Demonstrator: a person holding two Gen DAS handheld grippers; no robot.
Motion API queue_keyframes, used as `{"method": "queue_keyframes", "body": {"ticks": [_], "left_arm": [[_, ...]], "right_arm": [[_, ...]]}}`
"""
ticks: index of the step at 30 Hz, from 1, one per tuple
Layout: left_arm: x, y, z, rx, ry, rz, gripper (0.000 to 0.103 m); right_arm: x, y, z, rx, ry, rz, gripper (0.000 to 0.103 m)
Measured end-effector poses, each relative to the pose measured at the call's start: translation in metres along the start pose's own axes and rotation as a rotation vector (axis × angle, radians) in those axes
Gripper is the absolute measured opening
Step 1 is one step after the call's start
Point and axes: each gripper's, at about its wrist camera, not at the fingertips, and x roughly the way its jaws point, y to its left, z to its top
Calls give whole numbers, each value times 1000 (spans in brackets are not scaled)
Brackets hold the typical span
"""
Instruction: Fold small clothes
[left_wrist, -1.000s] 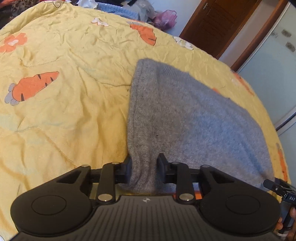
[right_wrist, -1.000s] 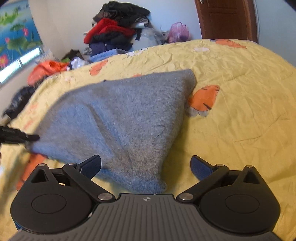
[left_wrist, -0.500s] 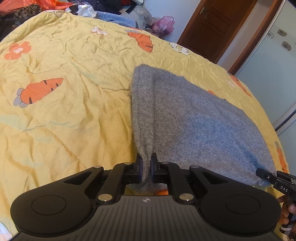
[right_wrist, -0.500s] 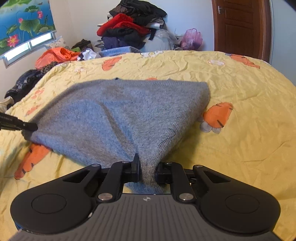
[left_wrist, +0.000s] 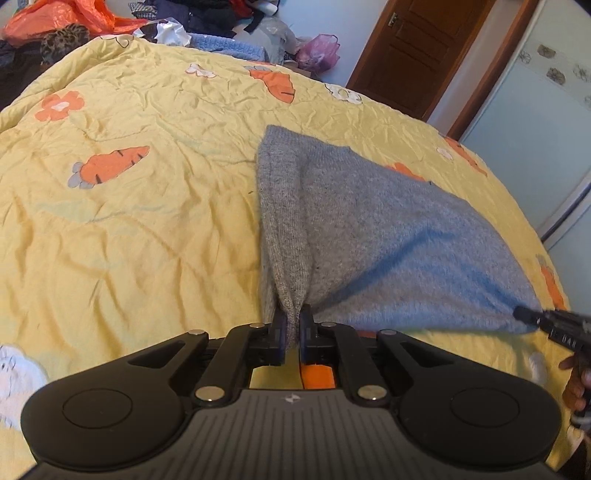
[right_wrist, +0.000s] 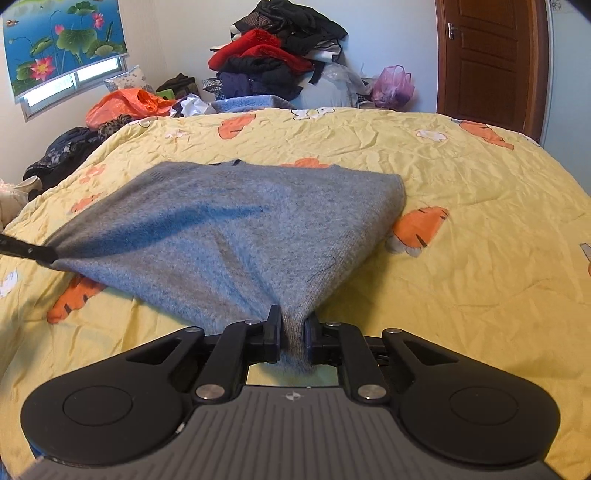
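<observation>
The left hand-held gripper is pinched tight on one near corner of the grey knit garment. Its two fingers squeeze a bunched bit of the cloth between them. The right hand-held gripper is pinched on the other near corner of the same garment, with the grey cloth pushed into a narrow gap between its two black fingers.

The near edge of the garment is lifted a little off the bed, and a shadow lies under it. The cloth is pulled between the two corners and has a long dark crease across it. The far end of the garment rests on the yellow bed cover, near the middle of the bed.

In the left view, the tip of the right hand-held gripper pokes in at the right edge, touching the cloth, and part of a hand shows below it.

The bed cover is wrinkled and has orange carrots and white flowers on it.

Past the bed is a big pile of clothes, a pink plastic bag and an orange bag. A brown door stands at the far right. A lotus picture hangs over a window at the far left.
</observation>
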Motion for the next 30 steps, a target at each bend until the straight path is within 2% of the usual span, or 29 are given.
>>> {"method": "queue_keyframes", "body": {"ticks": [3, 4, 6, 10, 12, 13, 14, 15, 16, 17, 18, 19, 21, 22, 24, 26, 29, 30], "left_arm": [[-6, 0, -15, 5, 5, 22, 4], [-7, 1, -20, 1, 7, 29, 0], [-9, 5, -29, -15, 23, 35, 0], [-5, 21, -39, -33, 39, 93, 0], [-3, 27, -38, -50, 45, 87, 0], [-4, 28, -37, -59, 36, 80, 0], [-6, 26, -35, -63, 19, 71, 0], [-5, 25, -31, -63, 12, 60, 2], [-3, 23, -26, -60, 14, 51, 5], [-2, 19, -20, -55, -2, 54, 8], [0, 15, -14, -42, -18, 63, 21], [3, 11, -7, -32, -25, 67, 56], [9, 9, 8, -35, -67, 40, 96], [10, 7, 15, -34, -97, 33, 96], [20, 3, 29, -36, -84, 36, 97], [37, 1, 36, -54, -32, 47, 98], [62, 1, 31, -71, 31, 31, 97], [66, 1, 28, -66, 31, 9, 83]], "right_arm": [[-4, -6, -6, 9, 1, 0, 17], [-6, -7, -8, 12, -2, 1, 17], [-9, -9, -10, 16, -5, 3, 17], [-2, -16, -14, 20, 12, -1, 17], [8, -22, -15, 38, 34, 7, 17], [12, -24, -15, 50, 33, 3, 22], [15, -26, -14, 56, 34, 4, 48], [19, -29, -13, 68, 38, -19, 66], [20, -31, -13, 82, 32, -43, 96], [20, -32, -14, 96, 18, -47, 102], [18, -34, -15, 108, 4, -43, 102], [15, -34, -16, 122, 1, -49, 102], [7, -31, -16, 132, -35, -79, 102], [2, -29, -17, 127, -57, -92, 102], [-3, -24, -16, 131, -75, -110, 103], [4, -19, -15, 129, -48, -82, 103], [26, -11, -15, 108, -11, -125, 103], [32, -12, -15, 115, -7, -92, 99]]}}
